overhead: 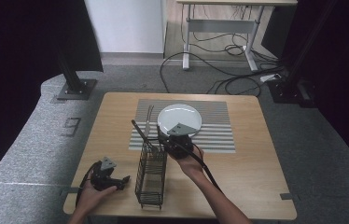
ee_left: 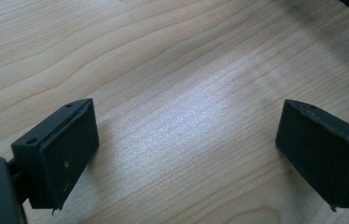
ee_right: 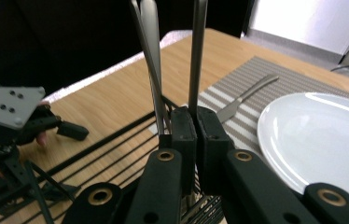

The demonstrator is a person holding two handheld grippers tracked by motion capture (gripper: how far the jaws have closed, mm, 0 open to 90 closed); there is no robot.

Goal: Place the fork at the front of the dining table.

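In the right gripper view the upright metal utensil handle [ee_right: 197, 51] runs out of the top edge, so its working end is cut off and its kind cannot be told; a second, rounded handle [ee_right: 150, 56] beside it is cut off the same way. From the high view the right gripper [overhead: 176, 140] and its grey plate hide part of the white plate [overhead: 180, 116] and the top of the black wire caddy [overhead: 151, 175], and what stands in the caddy is hard to make out there. The right gripper [ee_right: 196, 135] has its jaws pressed together on the thin upright handle, just above the caddy's wires. The left gripper [ee_left: 186, 149] is spread wide over bare wood, pinching nothing; the high view shows it [overhead: 109, 179] low at the near left of the surface [overhead: 247, 177], just beside the caddy. A knife [ee_right: 245, 98] lies flat on the striped placemat [ee_right: 284, 77] beside the plate, and another dark utensil [overhead: 137, 128] slants at the mat's left edge.
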